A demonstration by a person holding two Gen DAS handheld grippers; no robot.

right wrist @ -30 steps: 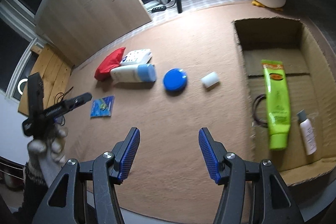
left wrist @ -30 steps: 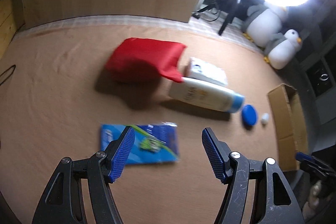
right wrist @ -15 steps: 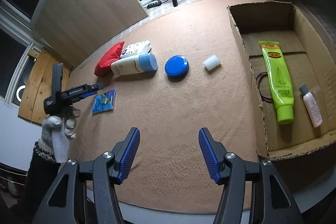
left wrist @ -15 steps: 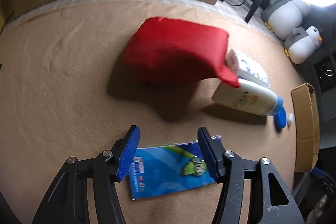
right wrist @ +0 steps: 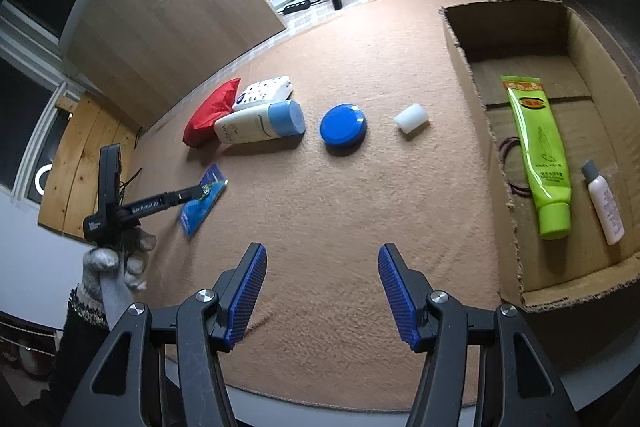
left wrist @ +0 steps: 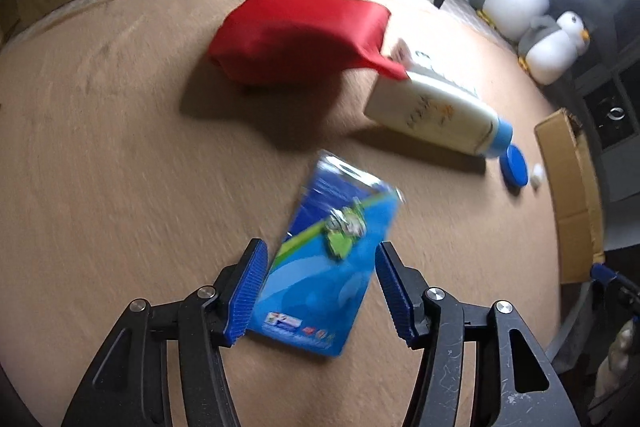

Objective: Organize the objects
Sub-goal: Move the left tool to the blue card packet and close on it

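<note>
A flat blue packet (left wrist: pixel 332 251) lies on the tan mat, its near half between the open jaws of my left gripper (left wrist: pixel 318 291). In the right wrist view the left gripper (right wrist: pixel 196 191) hangs over the packet (right wrist: pixel 202 203). Beyond lie a red pouch (left wrist: pixel 300 39), a white bottle with a blue cap (left wrist: pixel 440 117), a dotted white pack (right wrist: pixel 264 91), a blue round lid (right wrist: pixel 343 125) and a small white cylinder (right wrist: pixel 411 118). My right gripper (right wrist: pixel 322 291) is open and empty above the mat's near edge.
An open cardboard box (right wrist: pixel 460 39) stands at the right, holding a green tube (right wrist: pixel 538 155), a small white bottle (right wrist: pixel 604 203) and a dark hair band (right wrist: pixel 510 167). Plush penguins (left wrist: pixel 532 15), a tripod and a wooden panel (right wrist: pixel 168 7) stand beyond the mat.
My left gripper has come down over the blue packet and turned, so the packet now lies lengthwise between its jaws. My right gripper has drawn back slightly and stays open.
</note>
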